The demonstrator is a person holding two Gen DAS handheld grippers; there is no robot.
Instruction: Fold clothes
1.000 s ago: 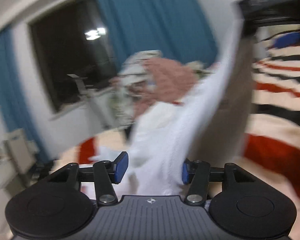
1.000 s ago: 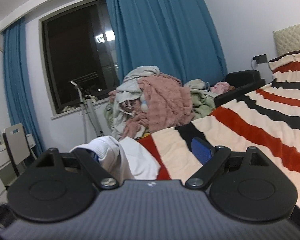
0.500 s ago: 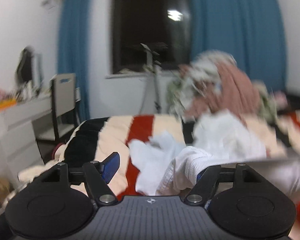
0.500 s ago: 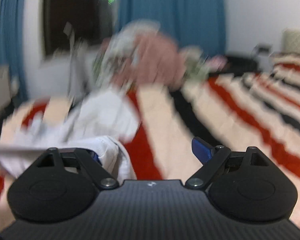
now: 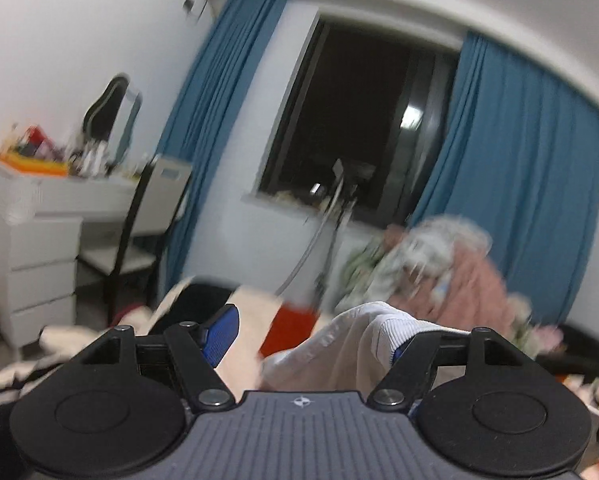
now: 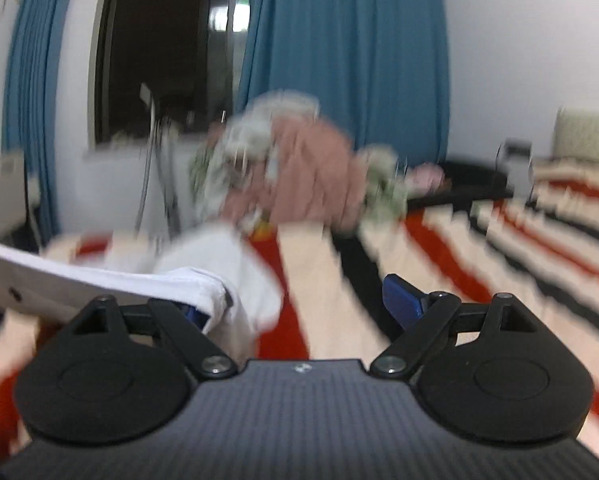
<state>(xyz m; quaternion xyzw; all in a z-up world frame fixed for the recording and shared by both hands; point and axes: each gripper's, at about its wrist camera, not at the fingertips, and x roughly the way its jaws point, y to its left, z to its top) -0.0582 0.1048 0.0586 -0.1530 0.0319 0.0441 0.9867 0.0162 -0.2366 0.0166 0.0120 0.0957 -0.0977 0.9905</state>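
Stretching leftward from the right hand-held gripper (image 6: pixel 299 300), white garment (image 6: pixel 99 284).

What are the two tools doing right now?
Left tool: open, white garment draped over one finger.
Right tool: open, same garment on one finger.

Both wrist views look forward low over the red, cream and black striped bed cover (image 6: pixel 323 264). They share the dark window (image 5: pixel 363 120) between blue curtains (image 6: pixel 339 60) and the blurred heap of pink and pale clothes (image 5: pixel 439 264), upper centre.

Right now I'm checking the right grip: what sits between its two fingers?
In the right wrist view, only bare striped blanket. The white garment drapes over the left finger of the open right hand-held gripper.
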